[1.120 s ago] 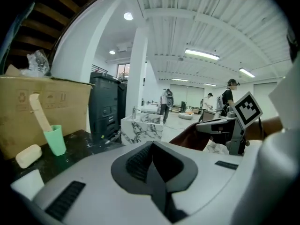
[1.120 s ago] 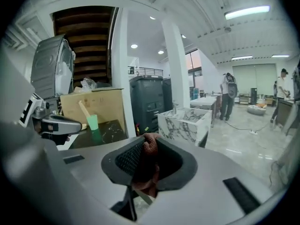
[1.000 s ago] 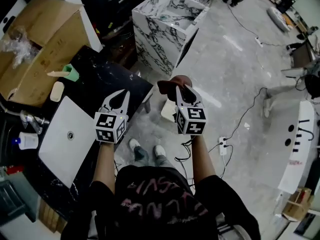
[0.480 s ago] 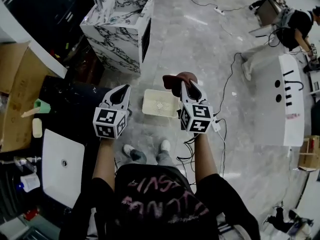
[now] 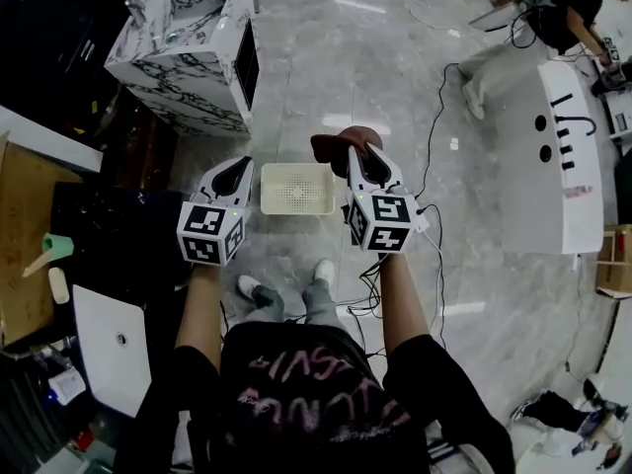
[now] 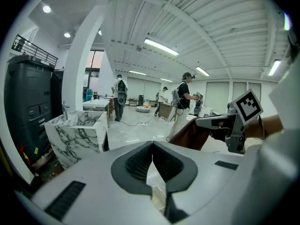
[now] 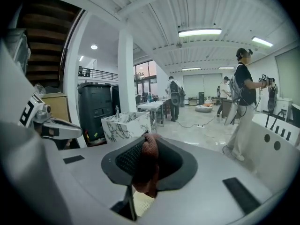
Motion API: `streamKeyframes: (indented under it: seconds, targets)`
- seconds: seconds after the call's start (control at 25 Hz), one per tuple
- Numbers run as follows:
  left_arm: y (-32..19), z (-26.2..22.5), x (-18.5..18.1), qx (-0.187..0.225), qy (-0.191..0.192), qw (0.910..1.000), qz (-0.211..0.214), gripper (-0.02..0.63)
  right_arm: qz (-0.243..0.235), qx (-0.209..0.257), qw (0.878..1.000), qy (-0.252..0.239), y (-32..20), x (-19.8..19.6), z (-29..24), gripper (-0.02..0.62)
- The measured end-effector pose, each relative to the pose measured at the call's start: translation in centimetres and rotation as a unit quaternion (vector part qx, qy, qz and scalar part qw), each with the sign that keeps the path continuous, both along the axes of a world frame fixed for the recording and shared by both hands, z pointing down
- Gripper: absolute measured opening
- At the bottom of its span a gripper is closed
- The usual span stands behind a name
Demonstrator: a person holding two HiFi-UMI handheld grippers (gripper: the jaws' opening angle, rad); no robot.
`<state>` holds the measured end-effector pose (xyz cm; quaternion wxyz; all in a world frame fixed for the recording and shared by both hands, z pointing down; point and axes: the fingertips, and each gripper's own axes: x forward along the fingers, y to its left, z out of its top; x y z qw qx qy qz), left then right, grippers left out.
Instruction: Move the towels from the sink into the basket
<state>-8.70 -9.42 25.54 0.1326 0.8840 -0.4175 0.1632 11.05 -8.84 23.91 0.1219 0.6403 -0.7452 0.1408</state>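
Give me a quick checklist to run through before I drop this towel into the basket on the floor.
1. Towel gripped by right gripper: ok, jaws closed on it.
2. Left gripper empty: ok, jaws together on nothing.
3. Basket open side up: ok, it stands on the floor.
4. Room in basket: ok, nothing shows inside.
5. Towel directly over basket: cannot tell. In the head view it shows at the basket's far right corner.

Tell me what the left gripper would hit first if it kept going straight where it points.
Probably bare floor. The left gripper, shut and tilted slightly down, aims between the marbled sink cabinet and the white basket; nothing stands in that line, though depth is unclear.
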Motion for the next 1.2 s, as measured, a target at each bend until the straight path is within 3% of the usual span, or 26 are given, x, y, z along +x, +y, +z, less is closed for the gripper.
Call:
streamKeyframes:
  seconds: [0.48,0.88,1.2]
  targets:
    - [-4.1,7.0,3.2,-0.04,-0.016,0.999,-0.008,0.017,-0.013,-0.046,0.999,-0.013,-3.3,2.8,8.4,0.08]
    - [-6.3,16.7,4.0,-0.087,-0.024,0.9957,-0.024,0.017,-0.035,-0.099,0.994,-0.032,-5.2,2.2,17.8,0.08]
    - [-5.8,27.8,4.2,-0.129,-0.032,0.9906,-0.035,0.017,-0.04,-0.141,0.988,-0.045,-5.3,2.4,29.6,0.08]
